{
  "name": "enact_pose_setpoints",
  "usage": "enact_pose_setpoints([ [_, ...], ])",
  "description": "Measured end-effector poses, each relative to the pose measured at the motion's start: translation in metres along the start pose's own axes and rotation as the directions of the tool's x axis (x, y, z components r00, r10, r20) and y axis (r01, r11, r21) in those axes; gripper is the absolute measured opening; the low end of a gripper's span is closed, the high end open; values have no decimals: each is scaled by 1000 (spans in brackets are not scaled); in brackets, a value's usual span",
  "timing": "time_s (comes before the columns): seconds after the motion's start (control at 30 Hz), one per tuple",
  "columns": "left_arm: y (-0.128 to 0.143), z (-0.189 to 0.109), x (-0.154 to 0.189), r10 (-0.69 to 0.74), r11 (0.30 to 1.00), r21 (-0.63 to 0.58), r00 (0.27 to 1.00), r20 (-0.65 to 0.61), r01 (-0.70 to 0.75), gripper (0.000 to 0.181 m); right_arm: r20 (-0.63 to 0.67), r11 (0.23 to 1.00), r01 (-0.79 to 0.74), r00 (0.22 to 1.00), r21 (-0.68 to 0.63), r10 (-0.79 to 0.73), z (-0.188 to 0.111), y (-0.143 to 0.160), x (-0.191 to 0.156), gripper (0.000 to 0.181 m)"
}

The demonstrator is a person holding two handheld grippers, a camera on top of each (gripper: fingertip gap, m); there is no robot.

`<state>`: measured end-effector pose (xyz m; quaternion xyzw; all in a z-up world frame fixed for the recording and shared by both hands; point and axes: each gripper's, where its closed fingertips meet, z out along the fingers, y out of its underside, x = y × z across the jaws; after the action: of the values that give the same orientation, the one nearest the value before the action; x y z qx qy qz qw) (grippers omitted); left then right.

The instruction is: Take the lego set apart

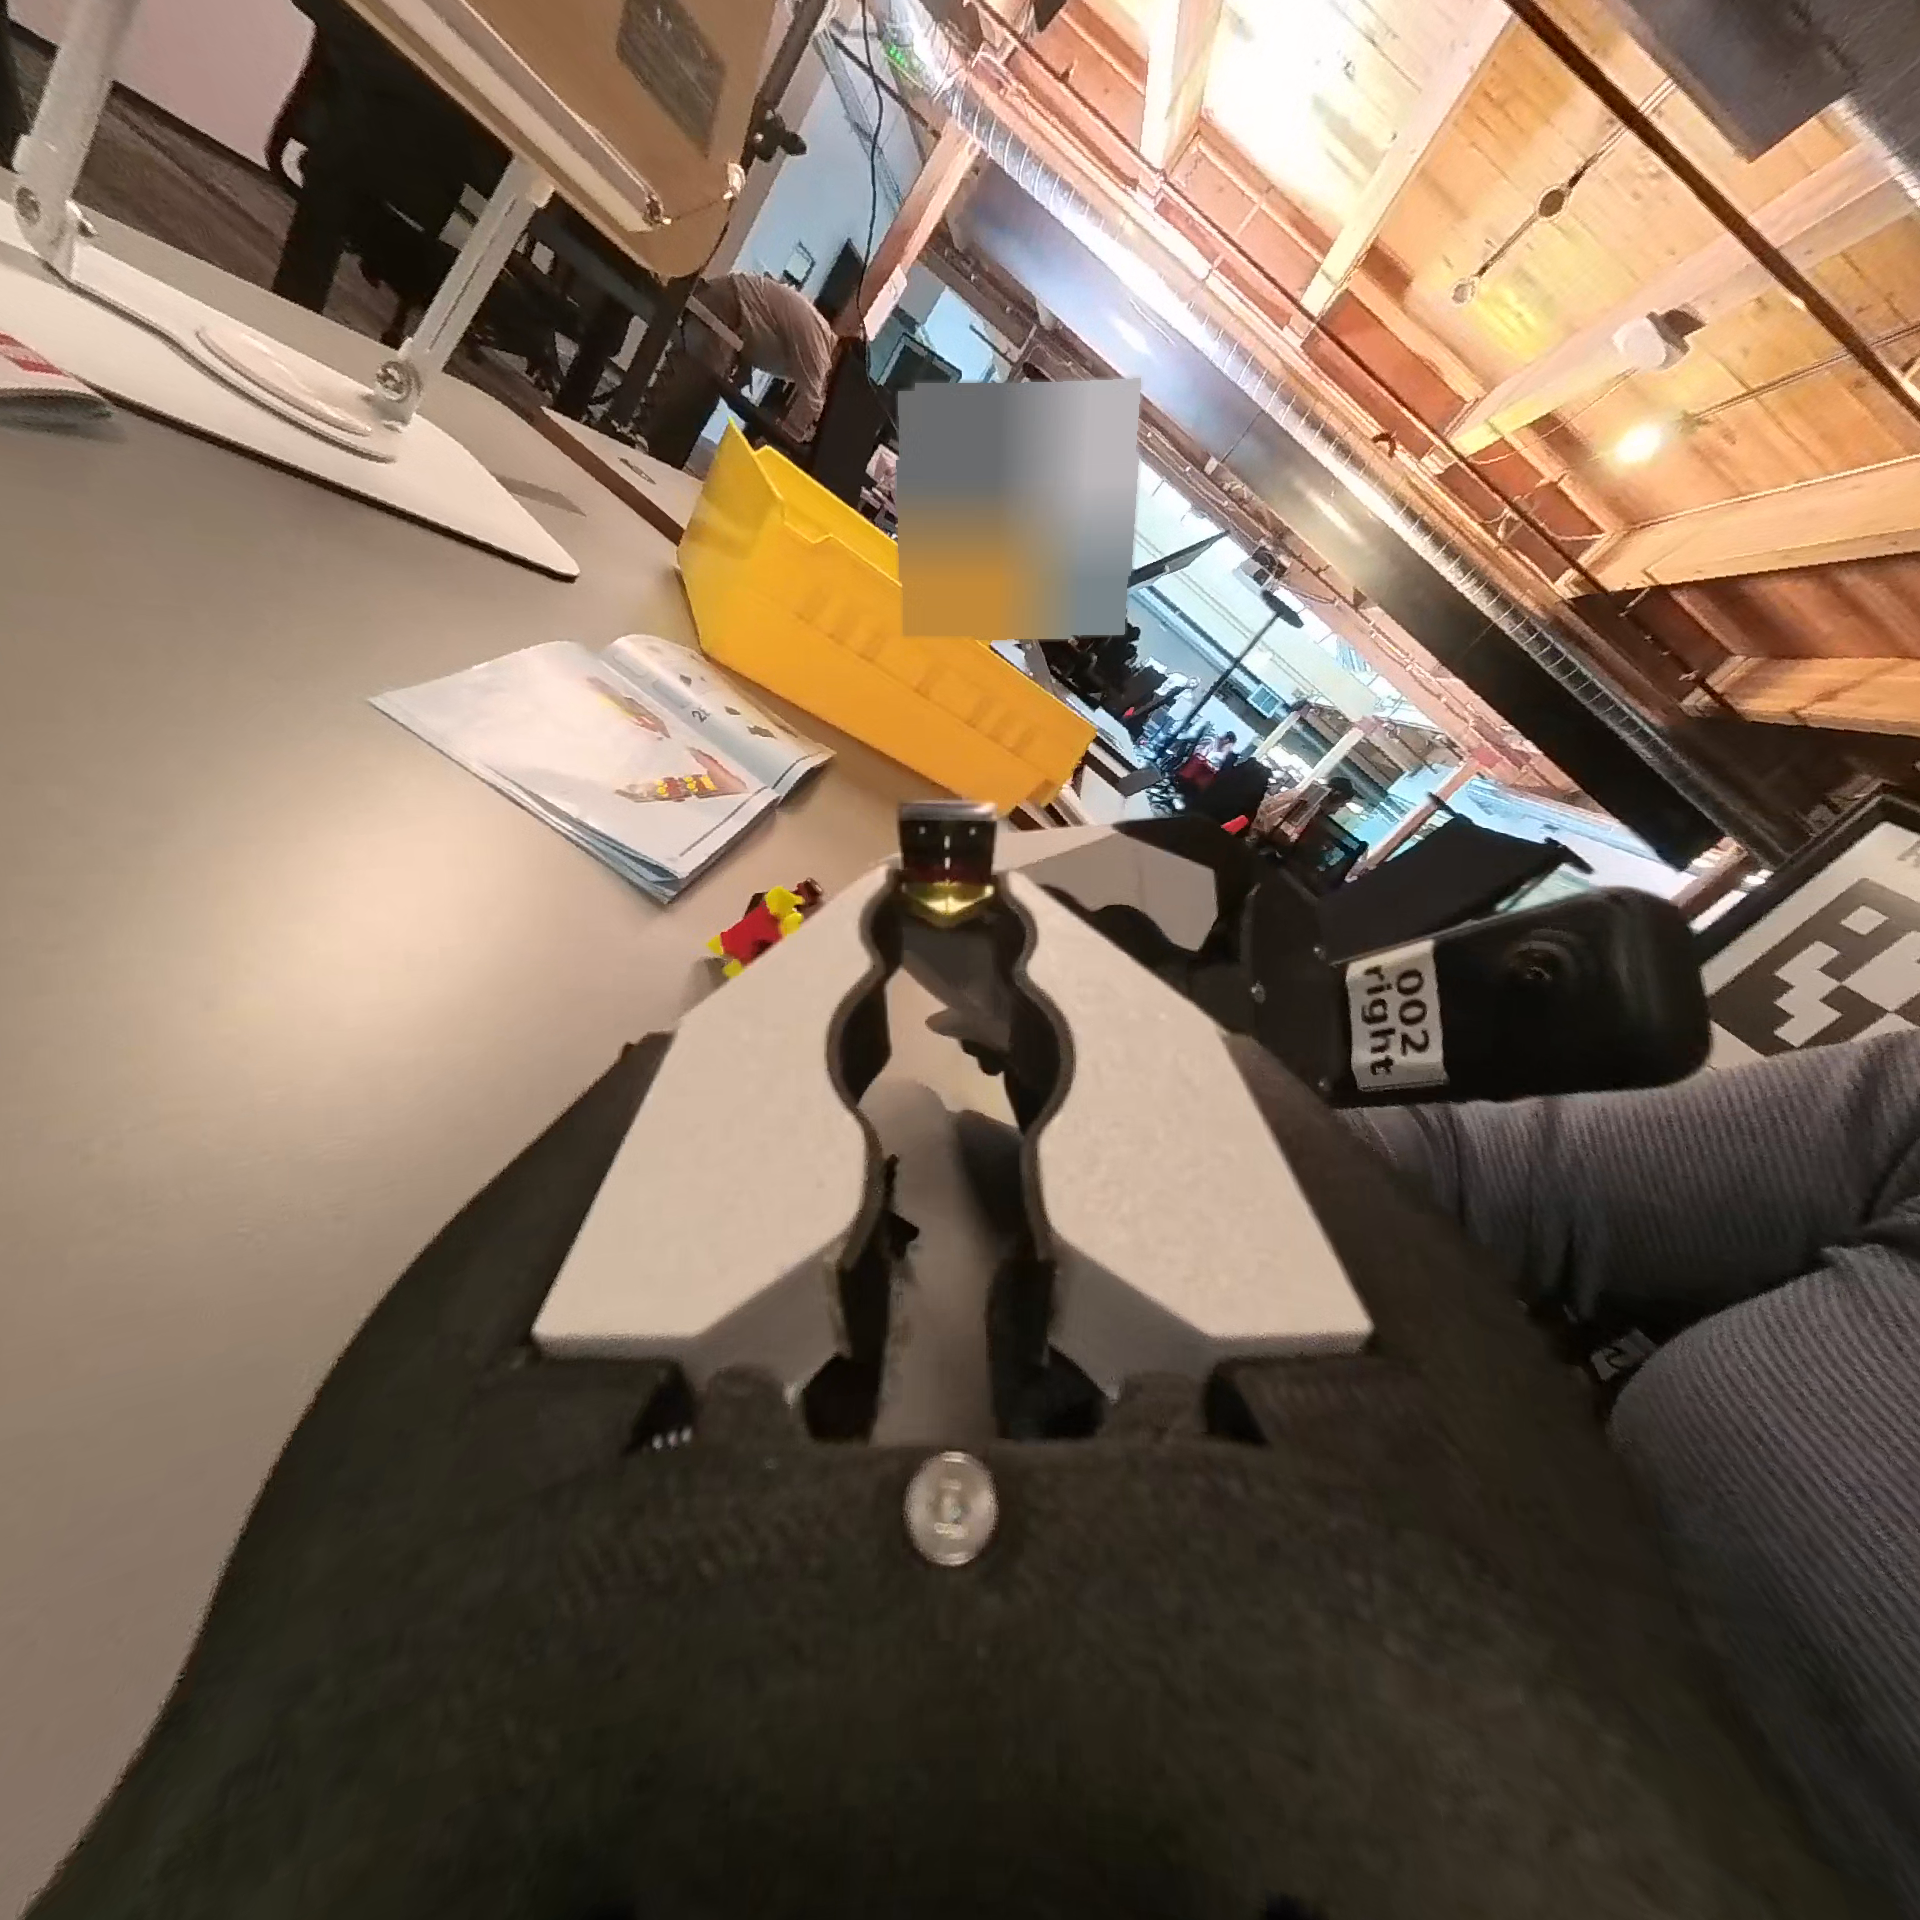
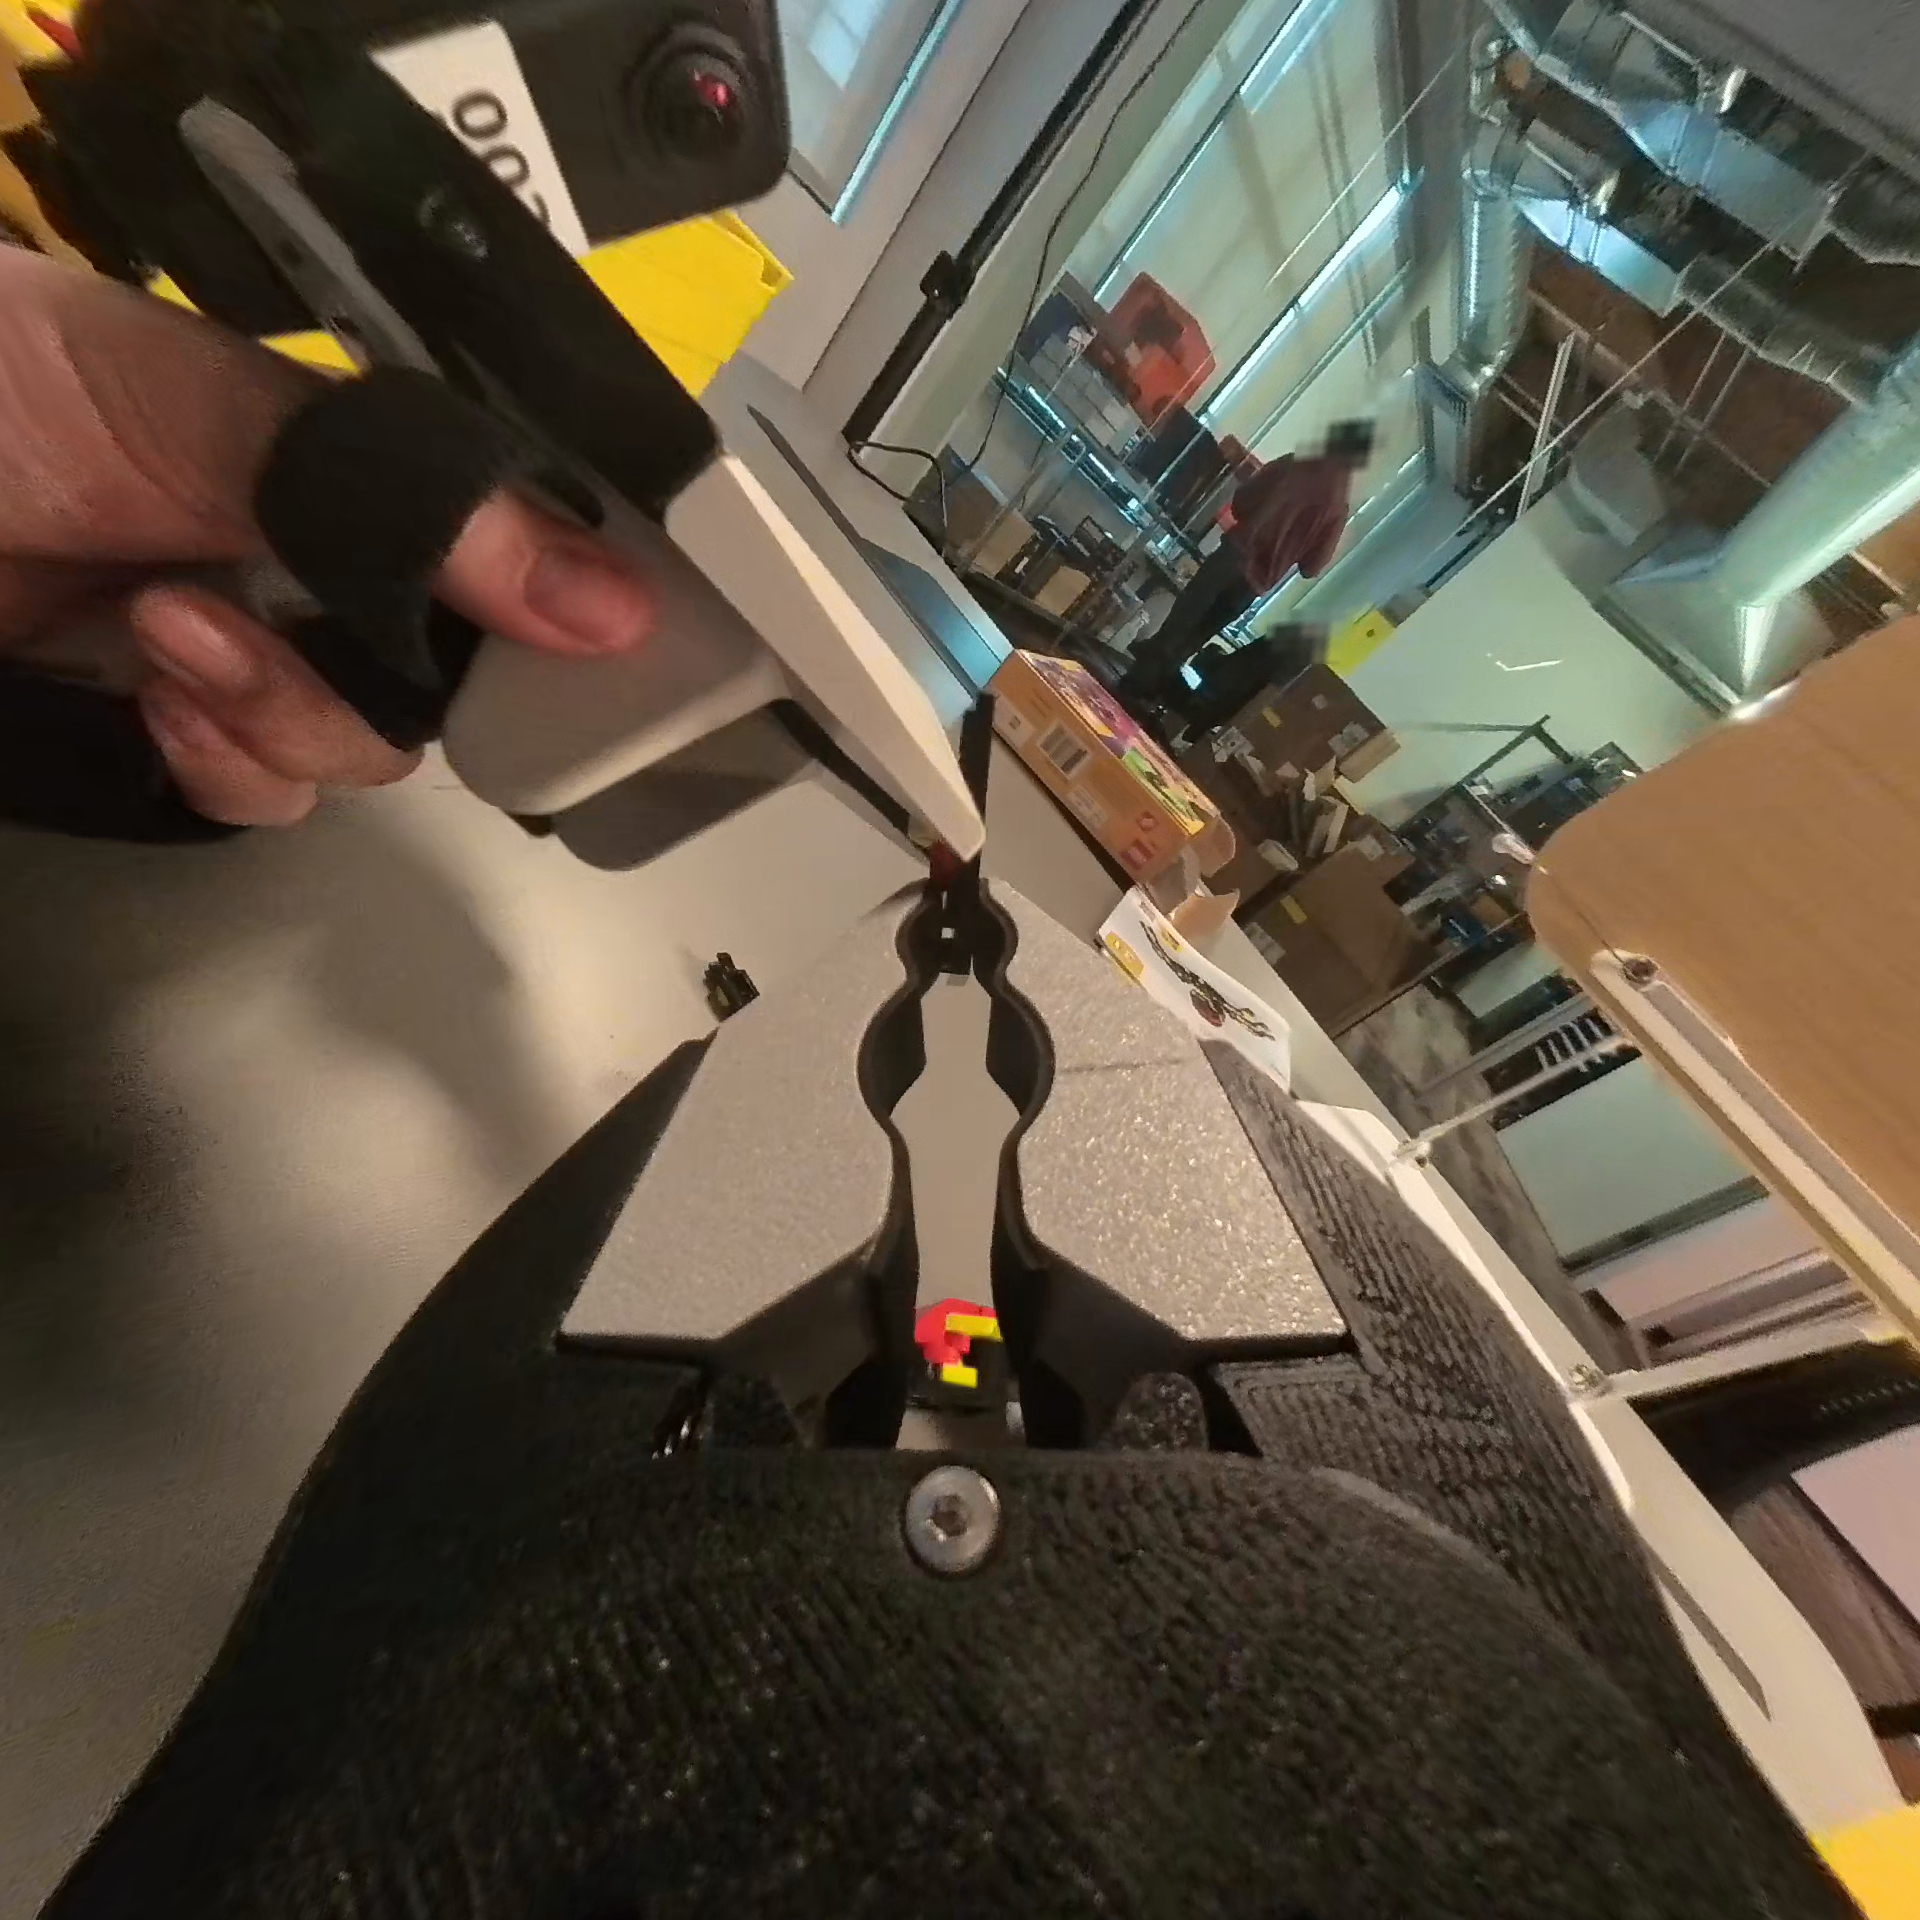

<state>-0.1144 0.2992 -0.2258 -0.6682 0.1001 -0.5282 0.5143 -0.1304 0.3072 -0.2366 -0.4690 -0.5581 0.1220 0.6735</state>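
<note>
A small dark-and-gold lego piece is clamped at the very tips of the left gripper, and in the right wrist view the right gripper is seen closed on a small dark part of what is judged to be the same piece, the tips of the two tools meeting there nose to nose. A pull-apart of this piece appears to be in hand and not yet finished. Some separating seems already done: a red-and-yellow lego cluster lies on the table just left of the left gripper's tips, and a lone black bit rests on the table just left of the right gripper's tips. More splitting of the red-and-yellow cluster is judged to remain. Ahead of the left gripper an open instruction booklet and a yellow bin lie near the table's far edge; bare tabletop is left open to its left.
</note>
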Motion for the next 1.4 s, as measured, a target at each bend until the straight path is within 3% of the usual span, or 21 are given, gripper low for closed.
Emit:
enact_pose_setpoints([
  [0.13, 4, -2, 1, 69, 996, -61, 997, 25, -68, 15, 130, 992, -128, 984, 13, 125, -2, 0, -5, 3],
  [0.23, 8, -1, 5, 58, 994, -92, 998, -13, -59, 15, 272, 960, -280, 925, 19, 264, -7, -1, -7, 3],
  [0.27, 10, 0, 5, 65, 992, -106, 998, -10, -66, 15, 273, 953, -302, 918, 11, 288, -8, 1, -4, 2],
  [0.37, -2, -17, -16, 25, 998, -62, 996, 86, -19, 14, 60, 945, -327, 943, 2, 326, -15, 22, 45, 2],
  [0.43, -6, -30, -33, 19, 998, -64, 984, 177, -8, 14, 41, 940, -340, 940, 4, 340, -20, 27, 53, 2],
  [0.6, 30, -42, -75, 245, 912, -407, 865, 437, -53, 15, 188, 892, -452, 874, -17, 447, -13, 21, 31, 3],
  [0.73, 43, -44, -82, 326, 859, -509, 828, 456, -58, 17, 279, 840, -539, 799, -59, 533, -12, 21, 19, 3],
  [0.83, 40, -40, -75, 325, 866, -491, 849, 416, -91, 50, 291, 839, -540, 794, -63, 533, -11, 21, 16, 3],
  [0.9, 29, -33, -62, 317, 897, -414, 876, 363, -153, 55, 266, 877, -478, 841, -45, 471, -11, 21, 15, 3],
  [1.0, 11, -16, -22, 205, 963, -212, 964, 171, -167, 35, 266, 912, -411, 879, 0, 396, -10, 12, 7, 3],
  [1.1, 8, -9, -5, 117, 985, -133, 991, 65, -108, 26, 271, 921, -388, 889, 25, 368, -9, 5, 2, 3],
  [1.4, 5, -4, -4, 65, 996, -65, 997, 50, -62, 7, 191, 974, -226, 957, 32, 216, -3, 1, -8, 3],
])
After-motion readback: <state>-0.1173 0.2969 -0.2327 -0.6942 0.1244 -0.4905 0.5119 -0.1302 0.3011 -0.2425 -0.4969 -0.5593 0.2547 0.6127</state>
